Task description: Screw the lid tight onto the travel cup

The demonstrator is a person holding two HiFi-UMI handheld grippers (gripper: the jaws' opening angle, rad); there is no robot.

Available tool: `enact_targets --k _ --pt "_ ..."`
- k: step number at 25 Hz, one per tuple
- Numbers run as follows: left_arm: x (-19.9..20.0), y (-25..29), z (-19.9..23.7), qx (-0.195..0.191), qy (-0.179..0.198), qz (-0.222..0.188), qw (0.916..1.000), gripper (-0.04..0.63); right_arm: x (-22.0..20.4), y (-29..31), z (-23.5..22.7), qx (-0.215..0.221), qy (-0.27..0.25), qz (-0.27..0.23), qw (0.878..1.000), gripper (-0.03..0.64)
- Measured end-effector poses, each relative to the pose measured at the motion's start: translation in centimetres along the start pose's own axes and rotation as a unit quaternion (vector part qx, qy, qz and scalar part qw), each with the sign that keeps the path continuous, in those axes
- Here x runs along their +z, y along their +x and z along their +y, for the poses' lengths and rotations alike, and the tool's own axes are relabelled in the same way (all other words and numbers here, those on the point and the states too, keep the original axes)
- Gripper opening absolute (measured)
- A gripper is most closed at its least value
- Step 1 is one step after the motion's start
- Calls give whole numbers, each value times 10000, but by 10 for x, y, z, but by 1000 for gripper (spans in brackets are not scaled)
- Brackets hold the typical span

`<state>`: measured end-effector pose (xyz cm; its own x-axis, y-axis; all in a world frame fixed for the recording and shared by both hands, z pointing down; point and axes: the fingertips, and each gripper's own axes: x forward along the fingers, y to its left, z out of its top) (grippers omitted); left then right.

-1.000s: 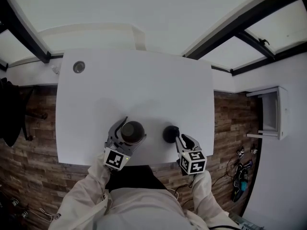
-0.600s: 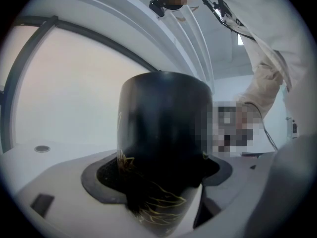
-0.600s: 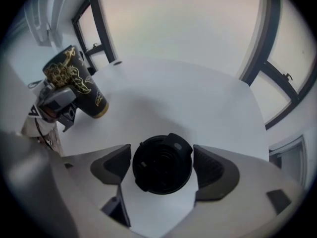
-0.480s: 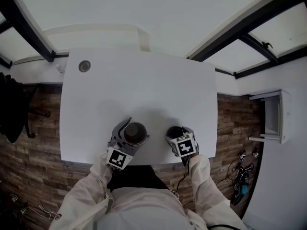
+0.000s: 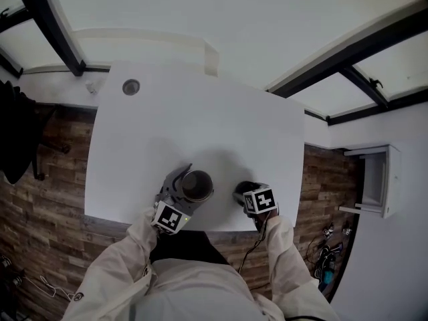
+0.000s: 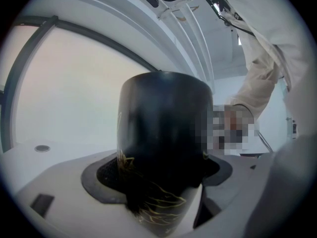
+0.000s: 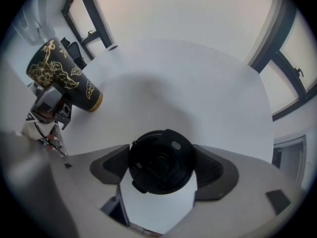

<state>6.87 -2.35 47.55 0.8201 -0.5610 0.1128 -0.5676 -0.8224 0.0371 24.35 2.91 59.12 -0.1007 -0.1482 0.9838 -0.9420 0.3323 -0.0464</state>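
right gripper (image 7: 161,168) points straight down, jaws just opening astride the lid (image 7: 161,155), flat on the table (image 5: 200,126), ungripped. left gripper (image 6: 161,175) clamps the cup (image 6: 163,128) to the lid's left.

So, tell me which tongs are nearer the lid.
Right. The right tongs, jaws just opening, straddle the lid; the left tongs grip the travel cup beside it.
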Motion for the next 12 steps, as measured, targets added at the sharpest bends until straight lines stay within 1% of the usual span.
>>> enact_targets --k 2,4,5,7,9,10,12 --pt "-1 1 -1 -4 -25 5 10000 423 8 -13 6 134 26 -211 9997 385" --pt "-3 2 -2 -13 -72 -25 10000 423 27 -42 25 466 -138 -505 9975 386" --pt "-4 2 -1 -18 -90 -33 10000 423 41 -62 39 661 -326 -664 9951 387" --pt "-4 1 0 -26 -101 -41 9999 423 72 -108 73 991 -944 -963 9859 387" --pt "-4 -1 1 -25 -103 -45 9999 423 99 -154 109 1196 -1816 -1115 9697 386" --pt "-4 -2 0 -23 -99 -48 9999 423 110 -171 127 1259 -2290 -1099 9590 386" --pt "-5 -3 0 -9 -80 -52 10000 423 124 -190 161 1324 -3198 -907 9338 387"
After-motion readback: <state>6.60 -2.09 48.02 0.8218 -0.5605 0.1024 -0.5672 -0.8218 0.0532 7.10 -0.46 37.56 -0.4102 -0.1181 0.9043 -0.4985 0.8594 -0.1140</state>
